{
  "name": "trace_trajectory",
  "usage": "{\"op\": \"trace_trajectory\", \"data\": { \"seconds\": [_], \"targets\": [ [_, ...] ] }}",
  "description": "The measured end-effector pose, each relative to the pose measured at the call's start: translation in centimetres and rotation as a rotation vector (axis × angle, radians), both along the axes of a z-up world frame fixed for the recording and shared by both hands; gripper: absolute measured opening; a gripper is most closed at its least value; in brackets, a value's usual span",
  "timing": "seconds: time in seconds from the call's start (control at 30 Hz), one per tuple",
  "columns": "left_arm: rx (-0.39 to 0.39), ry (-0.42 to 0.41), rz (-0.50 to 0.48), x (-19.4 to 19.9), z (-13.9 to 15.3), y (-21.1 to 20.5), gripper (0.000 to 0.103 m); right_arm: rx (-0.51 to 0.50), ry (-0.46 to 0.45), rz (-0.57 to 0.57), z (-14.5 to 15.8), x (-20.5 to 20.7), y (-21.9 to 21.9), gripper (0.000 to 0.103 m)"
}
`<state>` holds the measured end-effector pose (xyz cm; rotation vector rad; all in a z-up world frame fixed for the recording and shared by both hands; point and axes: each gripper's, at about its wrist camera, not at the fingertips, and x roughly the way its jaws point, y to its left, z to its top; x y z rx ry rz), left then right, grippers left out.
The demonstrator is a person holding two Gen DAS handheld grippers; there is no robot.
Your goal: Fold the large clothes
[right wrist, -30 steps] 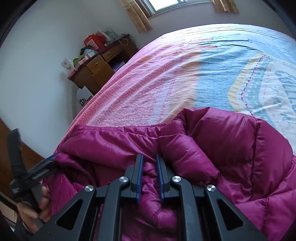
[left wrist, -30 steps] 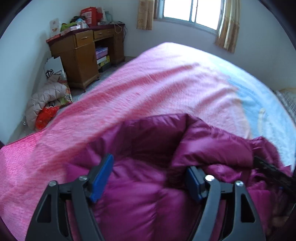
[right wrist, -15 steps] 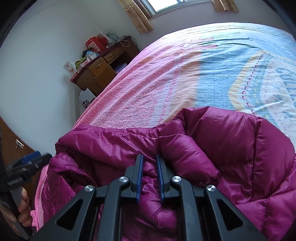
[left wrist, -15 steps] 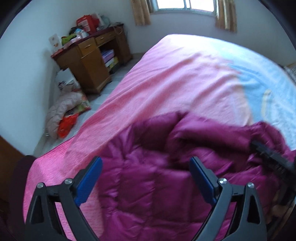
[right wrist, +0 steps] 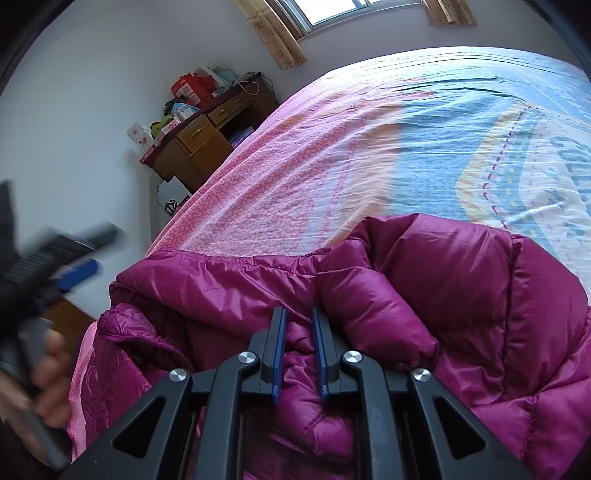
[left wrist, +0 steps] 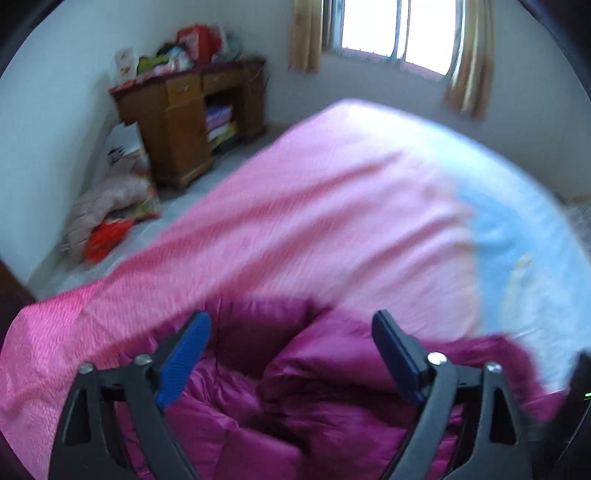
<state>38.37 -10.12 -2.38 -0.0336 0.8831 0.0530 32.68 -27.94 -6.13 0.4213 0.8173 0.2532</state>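
A magenta puffer jacket [left wrist: 332,406] lies crumpled at the near edge of a bed with a pink and blue cover [left wrist: 332,221]. My left gripper [left wrist: 291,321] hovers above the jacket's left part. Its jaws stand wide and are closing, with nothing pressed between the blue pads. In the right wrist view it shows blurred at the far left [right wrist: 74,258], held by a hand and off the jacket [right wrist: 461,295]. My right gripper [right wrist: 298,314] is shut on a fold of the jacket's fabric near its middle.
A wooden desk [left wrist: 177,122] piled with boxes stands against the far wall under a curtained window [left wrist: 395,29]. A pale padded coat and a red bag [left wrist: 107,206] lie on the floor beside it. The bed cover [right wrist: 369,147] stretches flat beyond the jacket.
My left gripper has let go of the jacket's edge, opened wide and drawn back to the left, away from the jacket. The right gripper has kept still, holding its fold.
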Motion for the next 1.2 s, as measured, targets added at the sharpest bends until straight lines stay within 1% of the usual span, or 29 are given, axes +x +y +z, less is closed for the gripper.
{"op": "trace_trajectory", "data": {
  "seconds": [0.03, 0.07, 0.1, 0.13, 0.17, 0.27, 0.3, 0.33, 0.4, 0.43, 0.47, 0.5, 0.53, 0.6, 0.67, 0.73, 0.8, 0.87, 0.93, 0.97, 1.03, 1.07, 1.1, 1.13, 1.2],
  "targets": [
    [0.037, 0.04, 0.012, 0.3, -1.9, 0.0, 0.087, 0.003, 0.0, 0.0, 0.0, 0.0, 0.0, 0.014],
    [0.036, 0.083, 0.019, 0.5, -4.0, 0.5, 0.089, 0.007, 0.0, 0.001, 0.0, 0.0, 0.0, 0.014],
    [-0.013, 0.079, 0.017, 0.3, -5.3, 1.2, 0.09, 0.012, -0.001, 0.002, -0.1, 0.0, 0.0, 0.014],
    [-0.029, 0.034, 0.017, -0.2, -5.2, 1.5, 0.09, 0.013, -0.002, 0.002, 0.0, 0.0, 0.0, 0.014],
    [-0.02, 0.024, 0.018, -0.3, -5.0, 1.4, 0.09, 0.011, -0.001, 0.002, -0.1, 0.0, -0.1, 0.014],
    [0.062, 0.037, 0.026, 0.3, -5.5, 0.3, 0.096, 0.012, -0.002, 0.002, 0.0, 0.0, -0.1, 0.014],
    [0.082, 0.038, 0.032, 0.5, -5.5, 0.2, 0.099, 0.007, -0.006, -0.002, 0.0, -0.1, -0.2, 0.014],
    [0.096, 0.04, 0.041, 0.6, -5.6, 0.1, 0.101, -0.011, -0.019, -0.019, 0.3, -0.4, -0.1, 0.014],
    [0.094, 0.043, 0.044, 0.7, -5.6, 0.2, 0.102, -0.057, -0.086, -0.083, 1.4, -1.8, -0.2, 0.016],
    [0.091, 0.043, 0.044, 0.7, -5.6, 0.4, 0.102, -0.079, -0.105, -0.129, 1.7, -2.4, -0.5, 0.016],
    [0.094, 0.043, 0.045, 0.7, -5.5, 0.2, 0.102, -0.092, -0.089, -0.147, 1.6, -2.5, -0.7, 0.016],
    [0.103, 0.042, 0.046, 0.7, -5.5, 0.0, 0.102, -0.106, -0.042, -0.142, 1.1, -2.0, -0.6, 0.016],
    [0.113, 0.041, 0.048, 0.6, -5.5, -0.1, 0.103, -0.12, -0.015, -0.128, 0.8, -1.7, -0.4, 0.016],
    [0.121, 0.04, 0.049, 0.2, -5.5, 0.0, 0.103, -0.186, -0.003, -0.118, 1.0, -1.3, 0.4, 0.016],
    [0.106, 0.043, 0.049, 0.3, -5.6, -0.2, 0.103, -0.255, 0.001, -0.118, 1.1, -1.0, 1.3, 0.016],
    [0.096, 0.042, 0.048, 0.3, -5.6, -0.3, 0.103, -0.288, 0.002, -0.119, 1.2, -0.8, 1.7, 0.016],
    [0.094, 0.042, 0.047, 0.3, -5.5, -0.1, 0.103, -0.28, 0.002, -0.119, 1.3, -0.8, 1.9, 0.016],
    [0.079, 0.043, 0.042, 0.4, -5.4, 0.2, 0.103, -0.238, 0.005, -0.11, 1.4, -0.8, 1.5, 0.016],
    [0.034, 0.05, 0.028, 0.4, -5.3, 0.7, 0.103, -0.185, 0.023, -0.088, 1.4, -1.1, 0.6, 0.016],
    [0.017, 0.055, 0.013, 0.4, -5.1, 1.0, 0.103, -0.155, 0.038, -0.081, 1.5, -1.7, -0.2, 0.016],
    [-0.009, 0.079, -0.065, -0.2, -4.3, 1.5, 0.103, -0.116, 0.033, -0.105, 2.5, -3.7, -1.3, 0.016],
    [-0.018, 0.08, -0.112, -1.0, -3.5, 2.0, 0.103, -0.1, -0.002, -0.126, 3.4, -5.6, -2.0, 0.017],
    [-0.016, 0.069, -0.131, -1.9, -2.8, 2.4, 0.103, -0.089, -0.047, -0.139, 4.3, -7.6, -2.7, 0.017],
    [-0.007, 0.039, -0.153, -3.7, -1.8, 3.0, 0.103, -0.083, -0.089, -0.143, 5.2, -9.9, -3.1, 0.017],
    [0.001, -0.012, -0.199, -7.0, -0.6, 4.2, 0.103, -0.09, -0.135, -0.147, 6.3, -13.9, -3.7, 0.018]
  ]
}}
